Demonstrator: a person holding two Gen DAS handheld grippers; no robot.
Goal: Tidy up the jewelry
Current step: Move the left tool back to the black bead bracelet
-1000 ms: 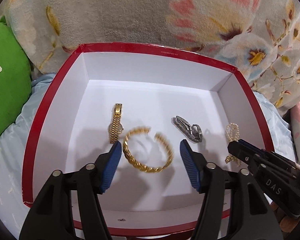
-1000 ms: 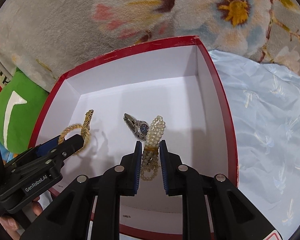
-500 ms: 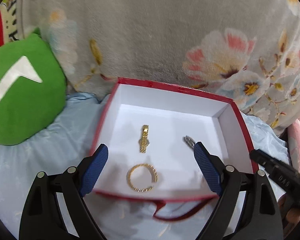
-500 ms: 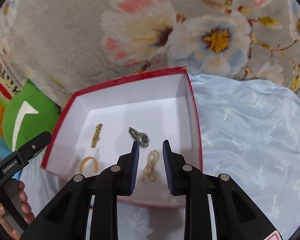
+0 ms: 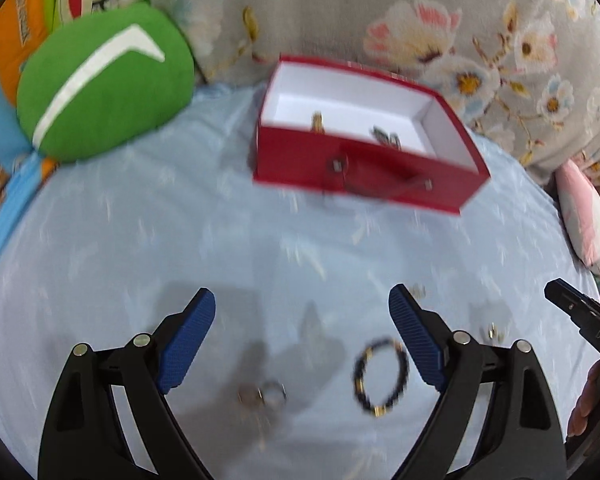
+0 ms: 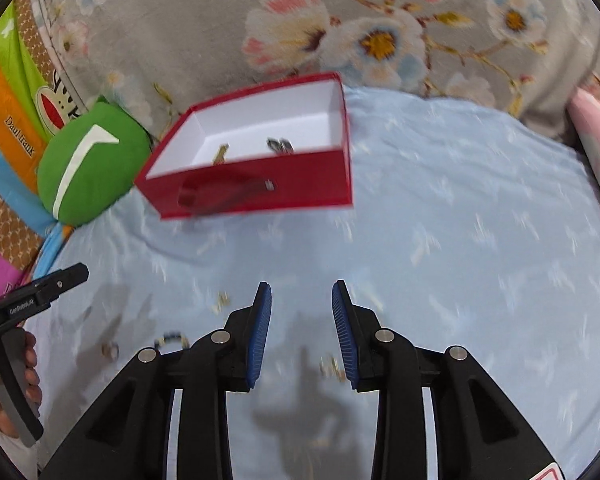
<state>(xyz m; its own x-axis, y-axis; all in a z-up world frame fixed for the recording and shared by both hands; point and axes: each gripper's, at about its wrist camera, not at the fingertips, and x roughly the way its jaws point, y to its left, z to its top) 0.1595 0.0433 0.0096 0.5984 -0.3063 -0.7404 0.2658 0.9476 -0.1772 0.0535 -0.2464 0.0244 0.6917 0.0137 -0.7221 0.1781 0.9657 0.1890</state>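
The red box (image 5: 360, 168) with its white inside sits far back on the light blue sheet; a gold watch (image 5: 318, 122) and a silver watch (image 5: 386, 138) show over its front wall. My left gripper (image 5: 301, 298) hangs wide open and empty above the sheet, with a black bead bracelet (image 5: 380, 376) and blurred rings (image 5: 262, 396) lying below it. My right gripper (image 6: 301, 292) is opening with nothing between its pads; a small gold piece (image 6: 332, 366) lies under it. The red box (image 6: 260, 188) stands beyond it.
A green cushion (image 5: 104, 84) leans left of the box, and a grey floral blanket (image 6: 340, 32) rises behind it. A pink pillow (image 5: 584, 216) is at the right edge. Small earrings (image 5: 494, 330) are scattered on the blue sheet (image 6: 460, 260). A hand (image 6: 4, 364) holds the left gripper.
Both grippers pulled back out of the box to over the near sheet. The right let go of the pearl bracelet, the left spread wider off the gold bangle. Loose jewelry came into view.
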